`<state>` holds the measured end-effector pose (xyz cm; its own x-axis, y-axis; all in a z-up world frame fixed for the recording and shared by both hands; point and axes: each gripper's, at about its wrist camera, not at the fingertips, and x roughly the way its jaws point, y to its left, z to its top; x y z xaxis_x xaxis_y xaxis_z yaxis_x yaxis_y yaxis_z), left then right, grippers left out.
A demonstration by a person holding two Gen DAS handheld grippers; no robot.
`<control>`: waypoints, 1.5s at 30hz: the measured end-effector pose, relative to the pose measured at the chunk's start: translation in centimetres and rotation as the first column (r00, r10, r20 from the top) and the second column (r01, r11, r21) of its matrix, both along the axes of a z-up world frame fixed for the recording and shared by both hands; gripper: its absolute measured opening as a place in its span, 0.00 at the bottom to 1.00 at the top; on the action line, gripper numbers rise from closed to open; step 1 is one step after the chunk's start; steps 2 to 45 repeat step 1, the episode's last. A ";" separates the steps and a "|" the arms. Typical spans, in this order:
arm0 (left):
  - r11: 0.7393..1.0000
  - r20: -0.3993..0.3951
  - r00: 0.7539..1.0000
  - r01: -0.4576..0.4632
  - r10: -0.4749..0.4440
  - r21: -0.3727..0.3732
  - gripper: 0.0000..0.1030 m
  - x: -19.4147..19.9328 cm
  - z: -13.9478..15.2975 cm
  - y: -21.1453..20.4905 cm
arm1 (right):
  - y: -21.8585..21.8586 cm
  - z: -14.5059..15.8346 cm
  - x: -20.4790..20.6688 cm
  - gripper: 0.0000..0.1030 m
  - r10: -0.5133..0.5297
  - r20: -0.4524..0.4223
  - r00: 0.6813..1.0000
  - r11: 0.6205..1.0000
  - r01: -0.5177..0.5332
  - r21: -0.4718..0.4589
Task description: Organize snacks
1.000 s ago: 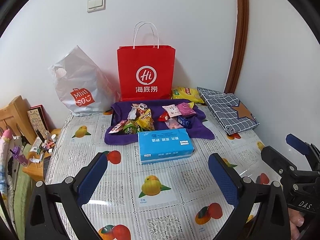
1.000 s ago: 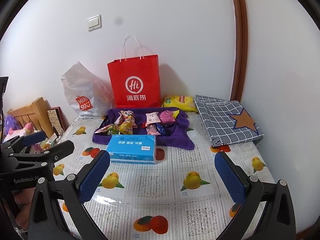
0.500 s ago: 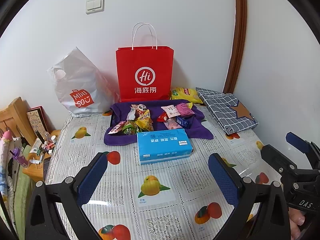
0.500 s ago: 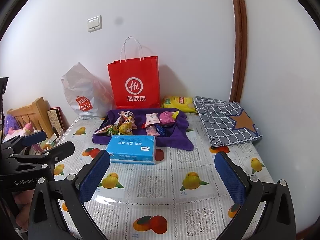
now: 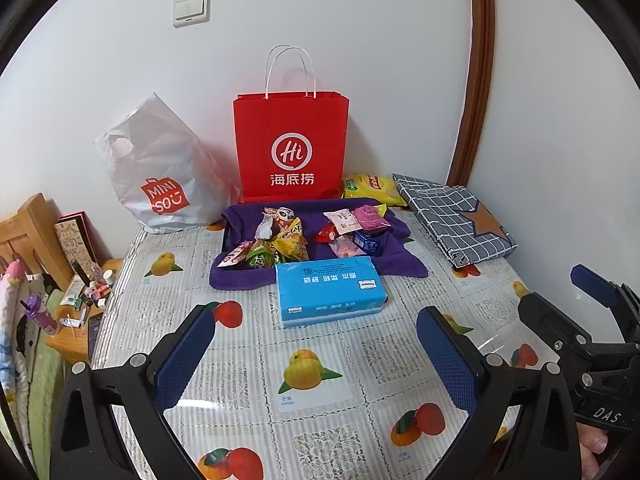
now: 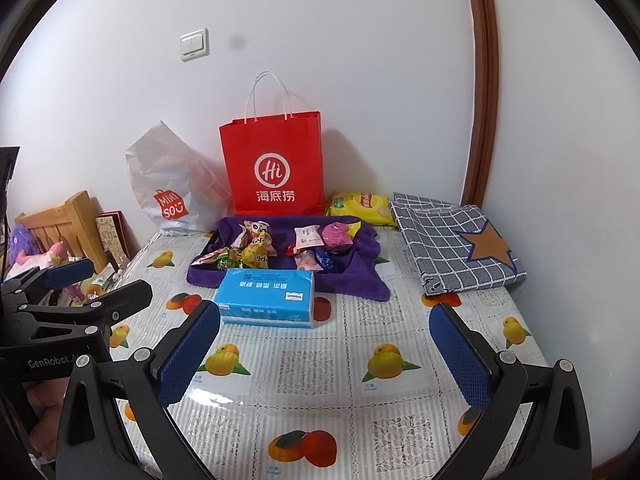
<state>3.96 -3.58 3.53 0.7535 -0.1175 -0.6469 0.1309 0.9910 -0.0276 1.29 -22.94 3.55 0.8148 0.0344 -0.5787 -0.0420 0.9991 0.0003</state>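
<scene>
Right now I hold both grippers above the near part of the counter (image 5: 256,344), and each is spread wide with nothing between its pads: the left gripper (image 5: 316,354) and the right gripper (image 6: 325,354).

The snacks (image 5: 280,236) lie in two loose clusters on the purple cloth (image 5: 240,280), which sits directly behind the blue tissue pack (image 5: 330,290). One yellow bag (image 5: 372,188) lies behind the cloth, beside the red paper bag (image 5: 290,148).

From one look I cannot judge if this heap is waiting for sorting or is already the sorted result.

For any pick, I would go over the tissue pack, not through it, and take one wrapper by its edge, because the packets overlap and are slippery.

The snacks are well apart from both grippers, beyond the tissue pack.
</scene>
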 end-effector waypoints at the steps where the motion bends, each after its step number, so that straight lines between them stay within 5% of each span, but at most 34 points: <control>1: 1.000 0.006 1.000 -0.004 0.004 0.005 0.99 -0.1 0.0 0.1 | 0.0 0.0 0.0 1.00 0.001 0.003 1.000 1.000 -0.001 -0.002; 45: 1.000 0.006 1.000 -0.004 0.004 0.005 0.99 -0.1 0.0 0.1 | 0.0 0.0 0.0 1.00 0.001 0.003 1.000 1.000 -0.001 -0.002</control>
